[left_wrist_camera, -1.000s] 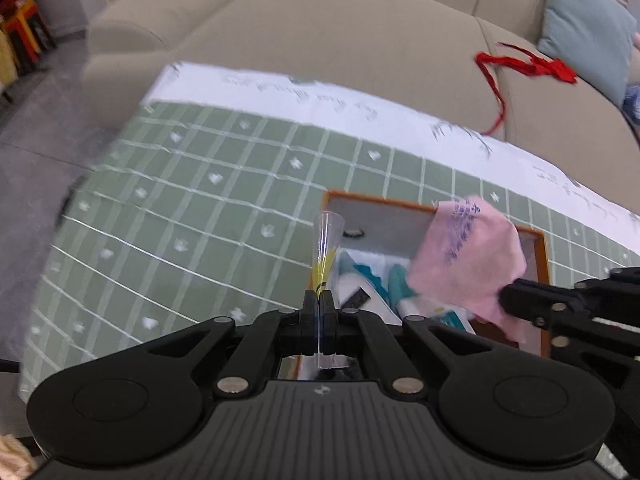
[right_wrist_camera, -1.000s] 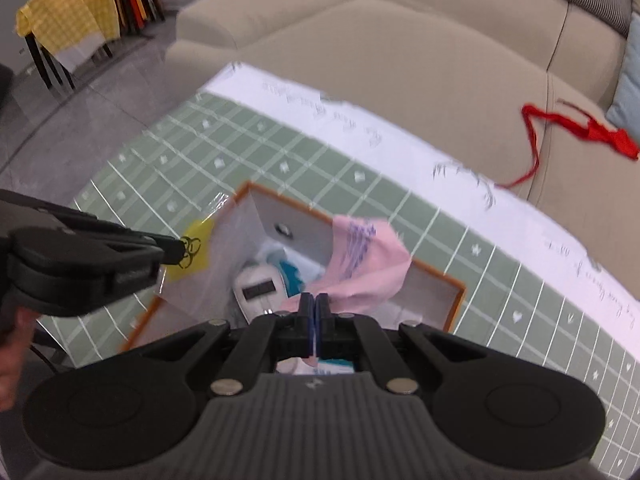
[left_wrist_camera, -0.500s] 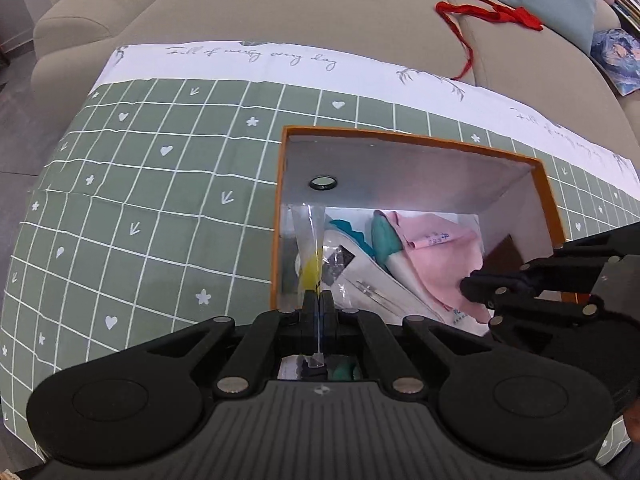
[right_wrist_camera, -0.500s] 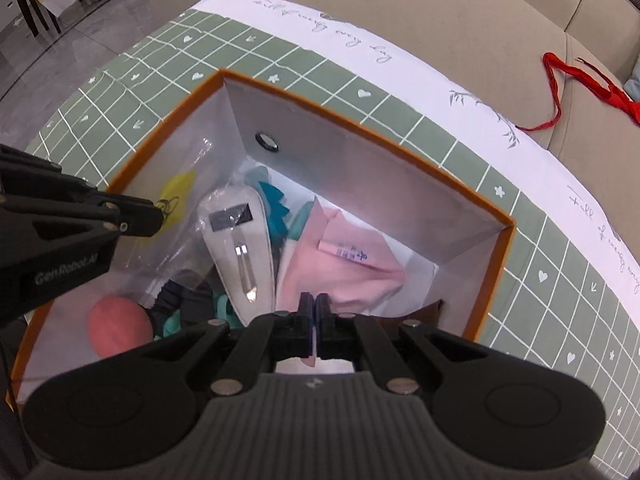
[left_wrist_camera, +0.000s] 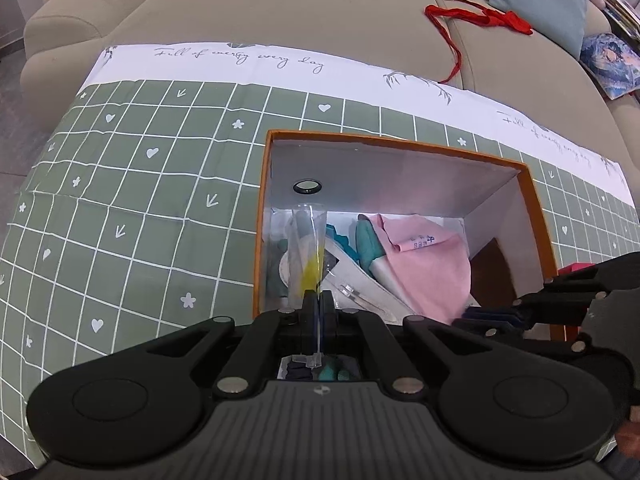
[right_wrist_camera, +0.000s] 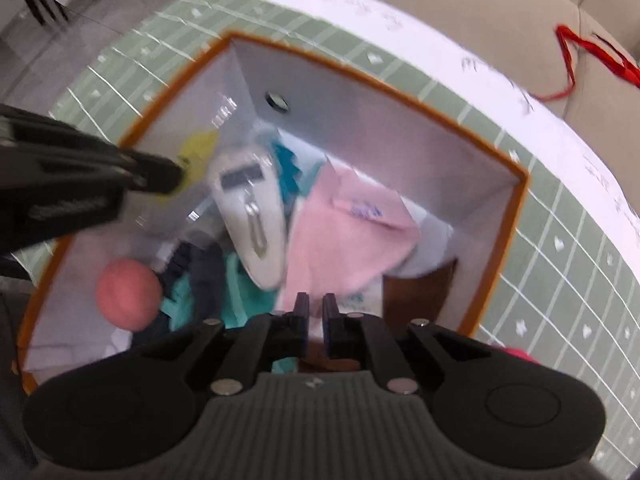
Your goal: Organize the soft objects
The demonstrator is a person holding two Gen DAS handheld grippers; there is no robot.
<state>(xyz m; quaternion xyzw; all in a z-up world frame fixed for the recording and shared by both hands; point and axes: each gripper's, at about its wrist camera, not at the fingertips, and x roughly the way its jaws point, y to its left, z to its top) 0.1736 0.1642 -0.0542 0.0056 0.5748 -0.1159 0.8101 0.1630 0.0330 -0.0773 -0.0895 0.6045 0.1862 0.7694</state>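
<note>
Step in hand, as I read it: dropping a bagged item into the box (left_wrist_camera: 536,208), which sits on the green cloth (left_wrist_camera: 140,208) by the sofa (left_wrist_camera: 280,8).

Left gripper (left_wrist_camera: 318,304): jaws pressed together, pinching the edge of a clear bag (left_wrist_camera: 306,240) with a yellow label. The bag hangs inside the box at its left wall, over the other contents.

Right gripper (right_wrist_camera: 315,308): jaws have just been opening, now a narrow gap with nothing between them. The pink cloth (right_wrist_camera: 344,236) lies loose in the box right in front of it, apparently just let go. That view is blurred.

Also in the box: a white pouch (right_wrist_camera: 256,220) that looks to be inside the bag, teal fabric (right_wrist_camera: 240,292), a pink ball (right_wrist_camera: 128,292).

Next move, my guess:
- the left needs to let go of the bag so it settles on the pile, then lift clear of the wall
- the right needs to come straight up without snagging the cloth

1 red ribbon (left_wrist_camera: 472,16) lies on the sofa, a possible next pick.
</note>
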